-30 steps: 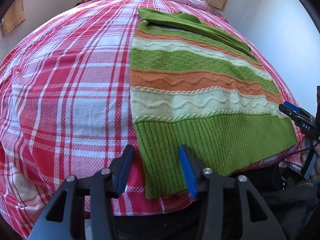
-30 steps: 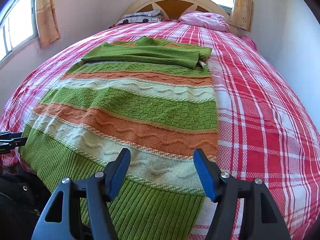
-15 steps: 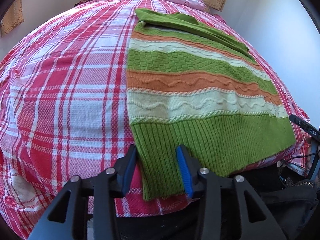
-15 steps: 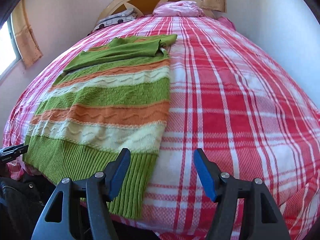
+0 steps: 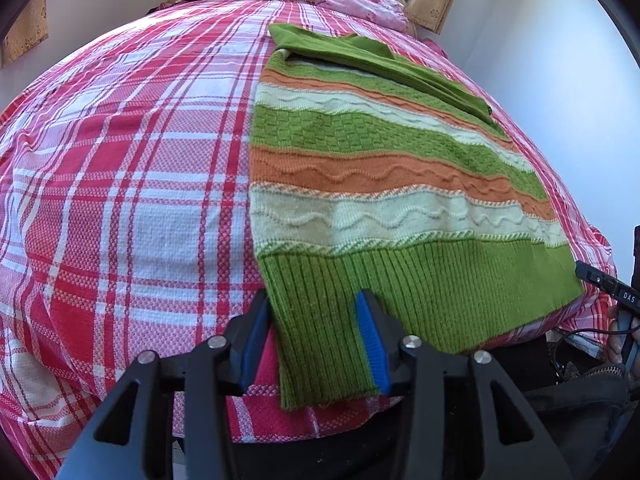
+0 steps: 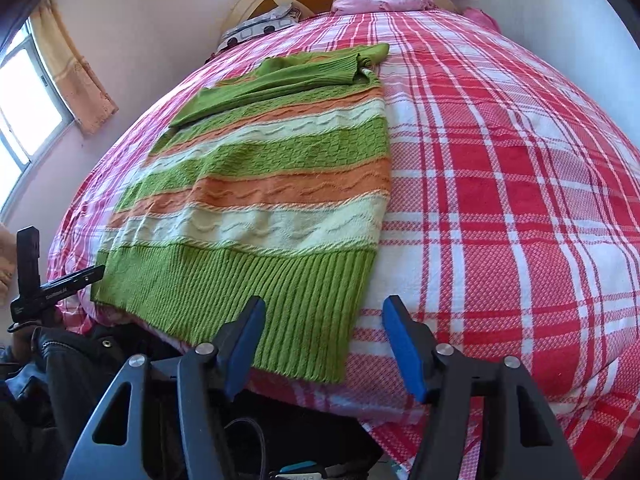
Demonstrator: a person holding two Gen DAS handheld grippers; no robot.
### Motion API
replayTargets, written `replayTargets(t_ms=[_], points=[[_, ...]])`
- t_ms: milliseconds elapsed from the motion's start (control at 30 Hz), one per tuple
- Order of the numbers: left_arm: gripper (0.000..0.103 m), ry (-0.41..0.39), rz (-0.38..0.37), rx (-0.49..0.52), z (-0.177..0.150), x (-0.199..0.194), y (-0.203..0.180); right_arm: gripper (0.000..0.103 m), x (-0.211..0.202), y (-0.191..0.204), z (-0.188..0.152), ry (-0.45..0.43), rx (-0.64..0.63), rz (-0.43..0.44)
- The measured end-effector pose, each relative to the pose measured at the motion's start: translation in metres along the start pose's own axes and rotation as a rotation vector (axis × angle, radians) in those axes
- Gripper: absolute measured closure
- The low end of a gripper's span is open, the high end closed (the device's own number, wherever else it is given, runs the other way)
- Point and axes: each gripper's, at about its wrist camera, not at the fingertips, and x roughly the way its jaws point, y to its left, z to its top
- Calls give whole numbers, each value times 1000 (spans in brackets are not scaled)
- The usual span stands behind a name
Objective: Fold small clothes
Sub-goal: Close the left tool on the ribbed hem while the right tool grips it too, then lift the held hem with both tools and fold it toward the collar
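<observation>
**Hem corners sit between both pairs of jaws**

Sweater (image 5: 384, 184) lies lengthwise on the bed (image 5: 120, 160), ribbed hem at the near edge. Left gripper (image 5: 316, 344) straddles the hem's left corner, half open, not pinching. Right gripper (image 6: 324, 344) straddles the right corner, jaws closing, pads still clear of the knit.

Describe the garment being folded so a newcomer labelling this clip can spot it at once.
Start from the bed's red and white plaid cover. The knitted sweater lies flat on it, its ribbed green hem at the near edge. Green, orange and cream stripes set it apart from the pink bedding by the headboard.
</observation>
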Motion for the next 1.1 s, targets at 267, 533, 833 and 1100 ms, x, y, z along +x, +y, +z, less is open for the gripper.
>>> replayTargets(t_ms=[267,533,833,1100], points=[[96,-16,-25,28,-2,-1,-1,97,4,-6,-3,-7,45,78],[97,-159,-102,15,12,-34,3,98,-21,-24,2,-172,155,272],[98,-190,-127,8,32,-37,4,99,-34,-20,20,-251,145,281],[98,-294,-133,13,69,-48,3,99,-47,-19,61,-358,122,257]])
